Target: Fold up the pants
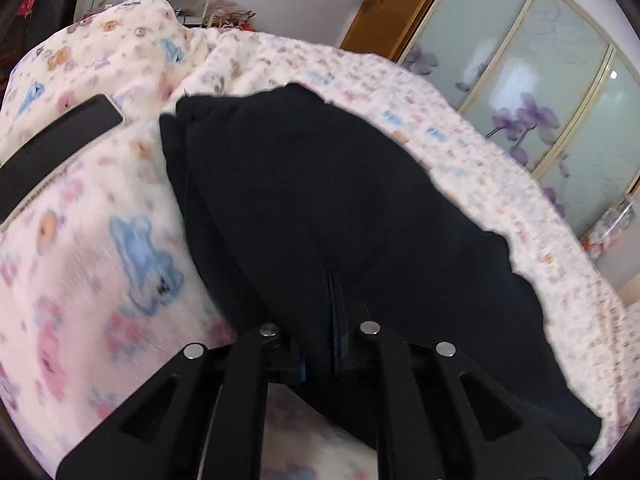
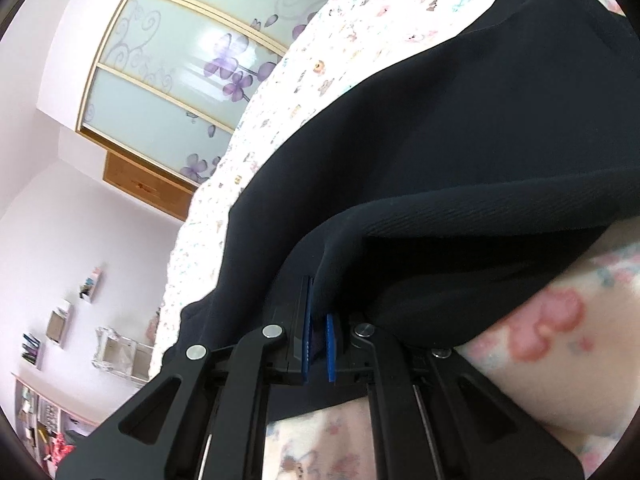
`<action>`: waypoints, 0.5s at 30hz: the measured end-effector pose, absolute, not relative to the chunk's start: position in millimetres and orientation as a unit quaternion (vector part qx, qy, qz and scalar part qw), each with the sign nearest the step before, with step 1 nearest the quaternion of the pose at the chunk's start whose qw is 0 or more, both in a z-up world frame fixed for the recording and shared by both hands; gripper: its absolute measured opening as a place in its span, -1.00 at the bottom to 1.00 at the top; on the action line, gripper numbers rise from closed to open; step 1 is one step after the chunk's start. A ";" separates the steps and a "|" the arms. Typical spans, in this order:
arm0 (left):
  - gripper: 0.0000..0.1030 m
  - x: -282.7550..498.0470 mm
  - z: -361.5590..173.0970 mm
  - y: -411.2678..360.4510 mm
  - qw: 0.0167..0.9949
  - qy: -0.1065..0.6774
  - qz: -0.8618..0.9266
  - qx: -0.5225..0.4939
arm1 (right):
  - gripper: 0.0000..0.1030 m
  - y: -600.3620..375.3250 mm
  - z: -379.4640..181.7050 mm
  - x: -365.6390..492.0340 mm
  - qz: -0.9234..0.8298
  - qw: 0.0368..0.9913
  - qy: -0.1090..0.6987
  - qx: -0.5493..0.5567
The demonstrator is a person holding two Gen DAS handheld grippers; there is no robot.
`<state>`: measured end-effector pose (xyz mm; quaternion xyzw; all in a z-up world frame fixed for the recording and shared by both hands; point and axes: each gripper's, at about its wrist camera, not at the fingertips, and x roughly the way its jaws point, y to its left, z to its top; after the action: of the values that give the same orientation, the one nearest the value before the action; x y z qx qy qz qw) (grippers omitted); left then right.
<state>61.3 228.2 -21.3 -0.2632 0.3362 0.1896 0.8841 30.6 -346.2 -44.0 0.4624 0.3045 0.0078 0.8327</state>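
While the left wrist camera looks forward along its fingers, the left tool (image 1: 320,344) is at the bottom of the picture with its jaws nearly closed, and dark cloth of the pants (image 1: 320,208) is pinched between the blue pads (image 1: 303,372). The pants are black and spread away from the tool toward the upper middle of the view, lying on the bed (image 1: 460,136), which carries a light sheet with small prints. Left of the pants, touching their edge, there is a fluffy blanket (image 1: 100,248) with blue and pink animal figures. On this blanket, well apart from the tool, lies a flat black object (image 1: 56,152); I cannot tell what it is. Behind the bed stand a wardrobe with frosted glass panels and purple flowers (image 1: 540,92) and a brown wooden door (image 1: 392,12).

From the right wrist camera, the right tool (image 2: 319,350) also has its jaws close together, with only a narrow gap, and a fold of the same pants (image 2: 500,132) sits between the two blue pads (image 2: 331,348). The cloth rises from the tool and runs up and to the right across the picture, one edge draped over the left finger. Under it on the right the blanket (image 2: 552,328) shows its pink print, and the printed sheet of the bed (image 2: 288,100) lies to the left of the pants. The wardrobe (image 2: 180,68) is in the upper left, and small shelves (image 2: 60,324) hang on the pale wall.
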 end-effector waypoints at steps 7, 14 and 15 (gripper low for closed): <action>0.39 34.5 2.8 205.7 0.888 0.319 0.255 -0.213 | -0.15 -342.9 -31.8 17.3 0.003 0.826 0.374 0.423; 0.84 -12.7 33.9 132.8 0.930 0.205 0.190 -0.238 | 0.21 -372.4 -1.6 -50.6 0.011 0.835 0.362 0.413; 0.87 -10.8 32.4 115.5 0.938 0.200 0.162 -0.231 | 0.19 -391.3 7.8 -65.8 -0.012 0.844 0.346 0.410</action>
<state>-10.8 115.5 32.4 -0.2306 0.1998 0.1617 0.9385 -65.8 -391.3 7.8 0.4104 0.3462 -0.0120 0.8435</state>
